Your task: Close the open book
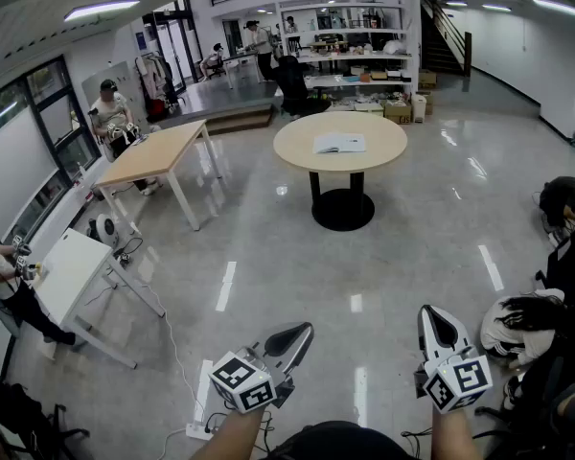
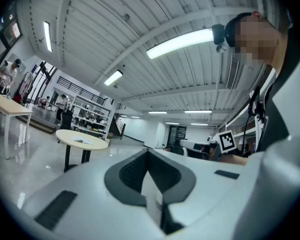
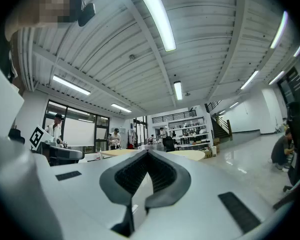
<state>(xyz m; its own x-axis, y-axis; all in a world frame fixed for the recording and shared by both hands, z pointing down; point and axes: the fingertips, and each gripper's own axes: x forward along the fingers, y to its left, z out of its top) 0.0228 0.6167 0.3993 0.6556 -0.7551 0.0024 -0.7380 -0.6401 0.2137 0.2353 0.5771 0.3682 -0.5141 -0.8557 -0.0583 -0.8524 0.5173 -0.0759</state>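
Lying open on the round table (image 1: 383,138), the book (image 1: 339,143) sits well ahead of both grippers. Left gripper (image 1: 300,333) and right gripper (image 1: 437,318) are clenched, jaws together, grasping nothing.

A shiny grey floor (image 1: 268,257) fills the big room. A round pale wooden table on one black foot (image 1: 383,151) stands in the middle. To its left is a long wooden table with white legs (image 1: 158,156), near big dark-framed windows (image 1: 38,161). White shelves (image 1: 355,41) and dark stairs (image 1: 448,41) are at the back. Long bright lamps (image 1: 101,10) glow above.
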